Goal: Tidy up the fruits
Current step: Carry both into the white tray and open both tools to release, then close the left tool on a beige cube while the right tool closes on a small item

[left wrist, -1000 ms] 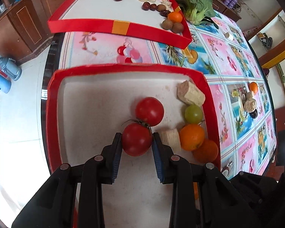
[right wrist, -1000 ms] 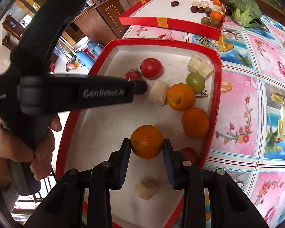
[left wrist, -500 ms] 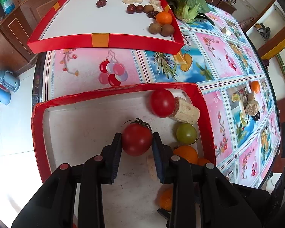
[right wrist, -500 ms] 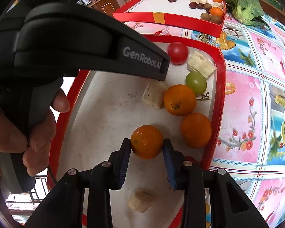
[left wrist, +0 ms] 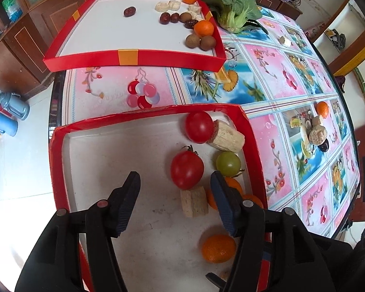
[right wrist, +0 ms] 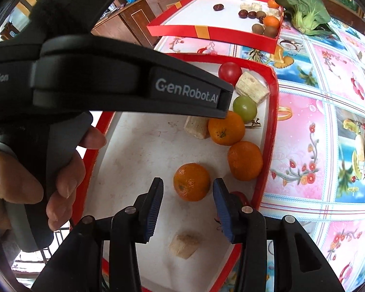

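My left gripper (left wrist: 174, 180) hangs over the near red tray (left wrist: 58, 170), its jaws opening. A stemmed red tomato (left wrist: 187, 169) lies on the tray floor just ahead of the fingertips, nearer the right one, with no pad pressing it. A second tomato (left wrist: 199, 127), a green fruit (left wrist: 228, 163) and beige chunks sit beyond. My right gripper (right wrist: 187, 185) is also opening. An orange (right wrist: 191, 182) rests on the tray between its blue pads, with gaps on both sides. Two more oranges (right wrist: 244, 160) lie to its right.
A far red tray (left wrist: 133, 57) holds dark dates, kiwis and oranges. A leafy green vegetable (left wrist: 233, 9) lies beside it. Loose food pieces (left wrist: 317, 131) sit on the patterned tablecloth at right. The left gripper's body (right wrist: 109, 77) and a hand (right wrist: 36, 170) fill the right view's left side.
Both grippers were shut on fruit and have opened. The tomato and the orange now lie free on the tray. The left view has drawn back slightly.
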Demonstrator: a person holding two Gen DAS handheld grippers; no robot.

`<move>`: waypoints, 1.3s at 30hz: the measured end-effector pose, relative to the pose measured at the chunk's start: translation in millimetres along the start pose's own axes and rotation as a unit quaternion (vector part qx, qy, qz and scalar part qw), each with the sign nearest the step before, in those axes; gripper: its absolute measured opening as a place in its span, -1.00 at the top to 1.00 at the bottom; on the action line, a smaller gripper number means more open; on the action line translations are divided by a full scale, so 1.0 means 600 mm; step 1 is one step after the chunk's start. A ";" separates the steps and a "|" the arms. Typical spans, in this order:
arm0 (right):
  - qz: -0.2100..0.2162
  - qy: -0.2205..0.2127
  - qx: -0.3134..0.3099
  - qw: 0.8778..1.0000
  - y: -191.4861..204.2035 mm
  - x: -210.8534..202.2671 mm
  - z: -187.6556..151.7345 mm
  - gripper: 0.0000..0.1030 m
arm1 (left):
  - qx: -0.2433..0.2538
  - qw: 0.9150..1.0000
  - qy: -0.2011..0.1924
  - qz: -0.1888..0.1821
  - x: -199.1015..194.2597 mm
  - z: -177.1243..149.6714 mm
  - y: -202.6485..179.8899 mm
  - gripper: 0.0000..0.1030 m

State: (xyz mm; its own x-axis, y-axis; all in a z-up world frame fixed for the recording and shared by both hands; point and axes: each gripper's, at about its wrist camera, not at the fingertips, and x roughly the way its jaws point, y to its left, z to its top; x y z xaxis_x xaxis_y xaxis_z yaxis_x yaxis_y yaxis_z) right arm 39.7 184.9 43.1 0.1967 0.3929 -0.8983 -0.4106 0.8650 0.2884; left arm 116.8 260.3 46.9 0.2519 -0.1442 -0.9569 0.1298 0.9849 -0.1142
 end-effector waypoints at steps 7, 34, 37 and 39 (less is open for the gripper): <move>0.005 -0.024 0.007 1.000 -0.010 -0.048 -0.018 -0.01 | -0.019 1.000 -0.012 -0.001 -0.031 -0.010 0.004 -0.25; -0.056 -0.064 0.102 0.991 -0.142 -0.154 -0.107 -0.09 | 0.057 0.998 0.005 -0.022 -0.061 -0.040 -0.135 -0.25; -0.063 -0.071 0.121 0.988 -0.170 -0.165 -0.118 -0.09 | 0.070 0.997 0.005 -0.024 -0.060 -0.040 -0.157 -0.25; -0.068 -0.074 0.134 0.986 -0.190 -0.173 -0.129 -0.09 | 0.079 0.997 0.006 -0.027 -0.057 -0.039 -0.172 -0.25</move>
State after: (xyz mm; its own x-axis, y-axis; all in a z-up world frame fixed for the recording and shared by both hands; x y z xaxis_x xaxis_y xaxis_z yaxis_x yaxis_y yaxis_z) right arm -2.5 21.2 77.8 0.3696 0.2923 -0.8820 -0.1257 0.9562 0.2643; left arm 72.4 166.0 85.4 0.2297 -0.1939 -0.9537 0.2919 0.9486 -0.1225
